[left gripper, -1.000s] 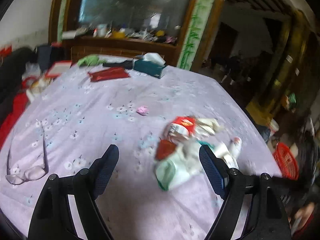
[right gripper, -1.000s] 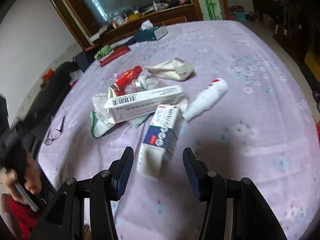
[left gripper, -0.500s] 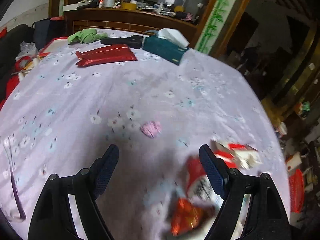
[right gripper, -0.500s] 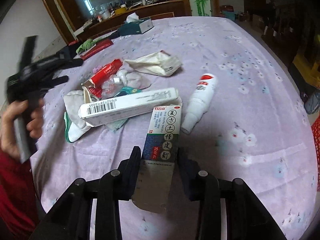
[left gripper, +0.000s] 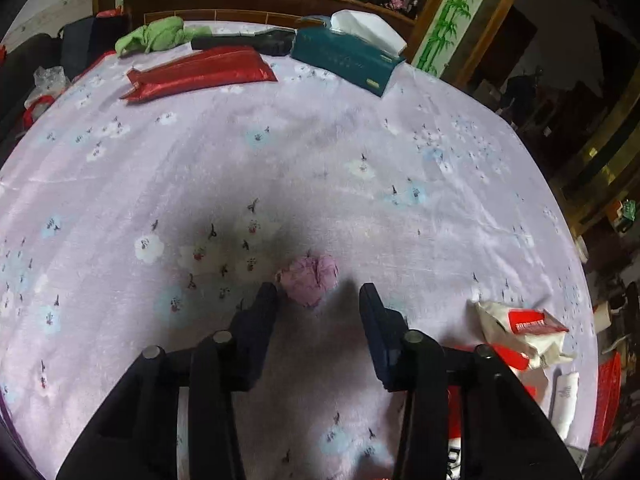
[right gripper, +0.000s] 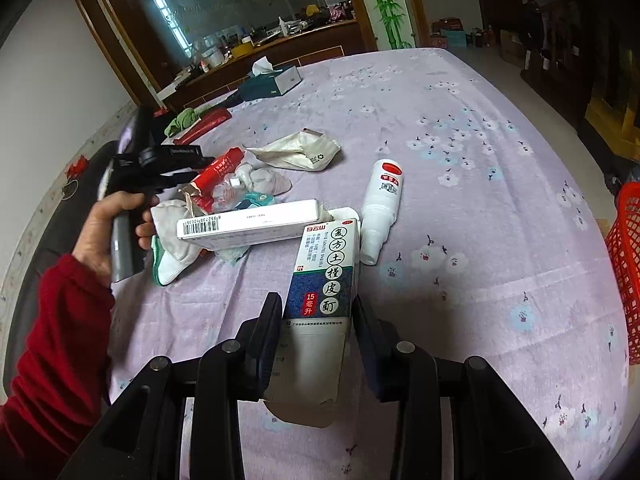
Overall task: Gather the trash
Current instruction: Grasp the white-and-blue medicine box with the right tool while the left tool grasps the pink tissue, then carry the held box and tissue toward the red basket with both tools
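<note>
Pinching a blue-and-white cardboard medicine box (right gripper: 320,300) at lower centre of its view, the right gripper (right gripper: 316,312) has its jaws pressed against the box's two sides, the far end seemingly resting on the lilac flowered cloth of the desk (right gripper: 480,160). Just beyond it lie a long white barcoded carton (right gripper: 248,226), a white plastic spray bottle with a red cap (right gripper: 382,208), a crumpled white paper bag (right gripper: 300,152) and torn red wrappers (right gripper: 218,168).

At lower centre of the other view, the left gripper (left gripper: 318,296) has its jaws spread around a small crumpled pink paper wad (left gripper: 310,278), not yet closed. A red mesh basket (right gripper: 624,256) sits at the right edge. By my estimate little is collected; most trash remains.
</note>
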`<state>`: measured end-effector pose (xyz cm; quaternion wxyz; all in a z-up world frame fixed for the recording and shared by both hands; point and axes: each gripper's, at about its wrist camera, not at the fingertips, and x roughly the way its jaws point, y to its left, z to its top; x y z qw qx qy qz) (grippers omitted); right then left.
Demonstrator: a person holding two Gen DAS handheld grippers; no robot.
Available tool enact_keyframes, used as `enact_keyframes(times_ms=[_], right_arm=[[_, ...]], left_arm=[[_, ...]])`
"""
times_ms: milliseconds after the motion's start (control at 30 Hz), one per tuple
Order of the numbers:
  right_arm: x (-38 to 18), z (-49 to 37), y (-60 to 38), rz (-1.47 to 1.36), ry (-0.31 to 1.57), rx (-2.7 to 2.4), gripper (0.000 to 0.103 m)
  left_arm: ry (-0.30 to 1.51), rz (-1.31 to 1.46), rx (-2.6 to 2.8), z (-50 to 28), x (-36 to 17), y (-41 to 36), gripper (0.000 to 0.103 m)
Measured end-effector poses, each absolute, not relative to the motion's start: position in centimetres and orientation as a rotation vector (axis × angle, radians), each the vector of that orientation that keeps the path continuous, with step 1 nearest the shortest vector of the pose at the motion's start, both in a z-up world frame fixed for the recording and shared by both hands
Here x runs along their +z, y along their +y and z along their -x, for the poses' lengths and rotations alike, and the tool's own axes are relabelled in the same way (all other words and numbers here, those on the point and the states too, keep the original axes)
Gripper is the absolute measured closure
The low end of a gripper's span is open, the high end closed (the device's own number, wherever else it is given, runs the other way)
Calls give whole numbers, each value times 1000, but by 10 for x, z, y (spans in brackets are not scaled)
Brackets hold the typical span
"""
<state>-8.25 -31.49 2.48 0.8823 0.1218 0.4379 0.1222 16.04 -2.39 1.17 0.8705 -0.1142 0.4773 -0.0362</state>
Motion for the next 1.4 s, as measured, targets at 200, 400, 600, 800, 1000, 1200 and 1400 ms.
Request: enact_keyframes(times_ms=[200,400,600,800,1000,1200,1400], right_arm=[[27,94,-321,-265,895,243,64],[25,101,-330,-268,880,221,64],[24,114,-340,-269,855,203,64],[25,133,-358,-293,821,175,64],[24,153,-377,-305,803,137,64],[25,181,-410,-350,784,81,64],[31,203,-440,-355,747,-8,64]], left_arm=[[976,211,-86,-151,13,-19,80],[903,167,-112,-112,32,-19,80],[754,112,-176,-41,80,-34,80],[652,90,-319,34,113,-76,80],[614,53,-514,94,122,-142,80],[637,-6,-672,124,110,-210,79],[673,-35,-784,139,94,-260,79]])
